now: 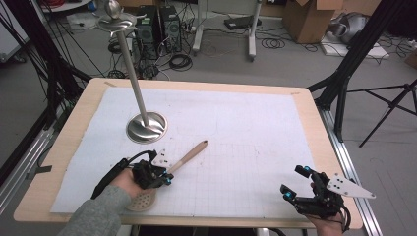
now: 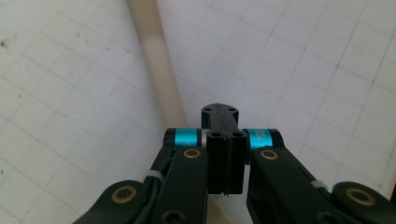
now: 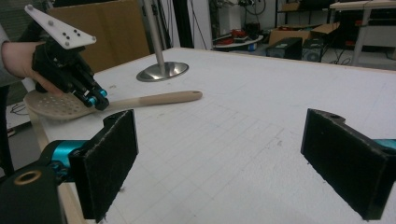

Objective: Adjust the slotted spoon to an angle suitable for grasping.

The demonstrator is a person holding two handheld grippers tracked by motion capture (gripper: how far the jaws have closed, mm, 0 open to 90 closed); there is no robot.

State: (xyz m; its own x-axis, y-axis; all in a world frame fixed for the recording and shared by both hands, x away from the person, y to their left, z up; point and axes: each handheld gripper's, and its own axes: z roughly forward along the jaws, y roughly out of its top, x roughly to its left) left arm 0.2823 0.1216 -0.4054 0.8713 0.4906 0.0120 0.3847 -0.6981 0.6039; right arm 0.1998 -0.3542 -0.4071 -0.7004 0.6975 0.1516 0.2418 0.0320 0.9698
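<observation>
A wooden slotted spoon (image 1: pixel 189 155) lies on the white gridded mat (image 1: pixel 236 123), with its handle pointing to the far right and its perforated head (image 1: pixel 142 200) by the near edge. My left gripper (image 1: pixel 167 179) stands over the spoon where the handle meets the head. Its jaws are shut flat together, and in the left gripper view the handle (image 2: pixel 156 65) runs beneath the left gripper (image 2: pixel 219 114), not between the pads. My right gripper (image 1: pixel 294 180) rests near the table's front right with its jaws wide open and nothing between them. In the right gripper view, the right gripper (image 3: pixel 219 154) faces the spoon (image 3: pixel 159 99) and the left gripper (image 3: pixel 99 101).
A metal stand with a round base (image 1: pixel 146 127) and a tall pole rises at the mat's back left and also appears in the right gripper view (image 3: pixel 163 71). The wooden table edge (image 1: pixel 322 147) borders the mat. Cables, boxes and tripod legs crowd the floor beyond.
</observation>
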